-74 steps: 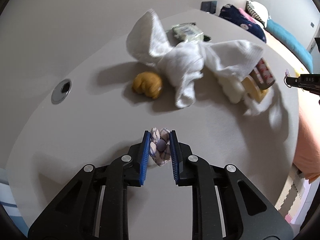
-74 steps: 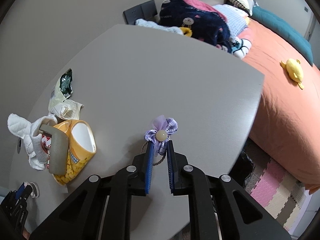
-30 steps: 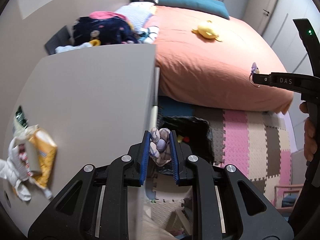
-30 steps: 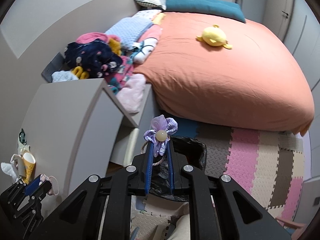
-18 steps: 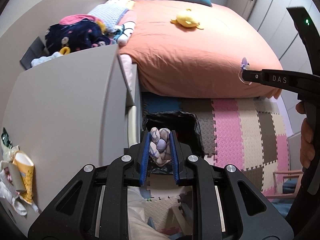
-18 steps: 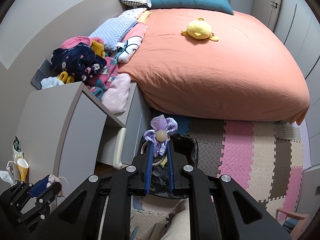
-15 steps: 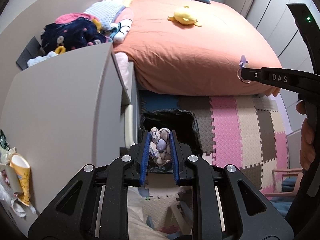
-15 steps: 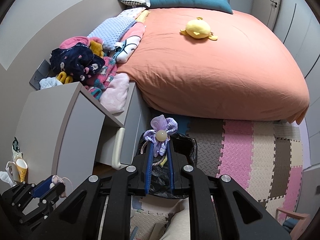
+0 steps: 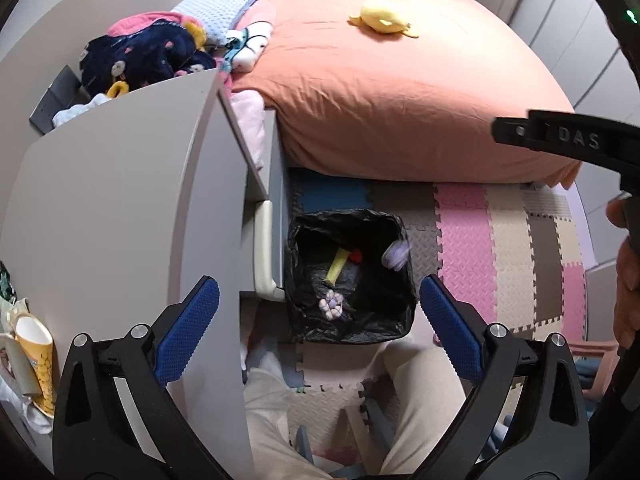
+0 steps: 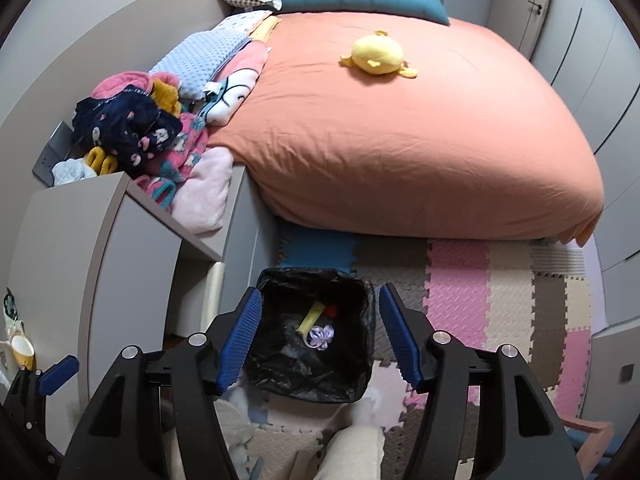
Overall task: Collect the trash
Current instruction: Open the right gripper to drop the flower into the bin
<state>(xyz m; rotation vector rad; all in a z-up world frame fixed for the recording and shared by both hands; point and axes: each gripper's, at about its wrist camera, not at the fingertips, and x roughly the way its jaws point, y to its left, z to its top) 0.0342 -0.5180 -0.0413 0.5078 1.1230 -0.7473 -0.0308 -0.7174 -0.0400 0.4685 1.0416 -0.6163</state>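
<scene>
**Blue pads spread, both loads lying in the bin**

Blue-padded jaws on the left gripper (image 9: 320, 320) are standing wide apart and holding nothing. The right gripper (image 10: 318, 336) is likewise spread and empty. Both are hanging directly above the black-lined bin (image 9: 298, 272), which is sitting on the foam mat floor (image 9: 500, 240) just beside the grey desk (image 9: 120, 220).

Inside the bin, a small checked fabric flower (image 9: 332, 305) is lying on the liner near a yellow stick-like scrap (image 9: 337, 266) and something red (image 9: 355, 256). From the right wrist view a purple ribbon flower (image 10: 320, 335) is resting in the same bin. A pale blurred shape (image 9: 396, 254) is showing at the bin's far rim; what it is cannot be told.

Judgement: the drop appears complete. Doing it well means keeping the jaws open and lifting straight up, clear of the liner edge, before swinging back.

More litter is waiting on the desk's near corner, including a yellow packet (image 9: 38, 354). The desk edge and the drawer front (image 9: 264, 252) are standing close to the return path. The bed (image 10: 400, 128) with a yellow soft toy (image 10: 378, 56) is well apart.
</scene>
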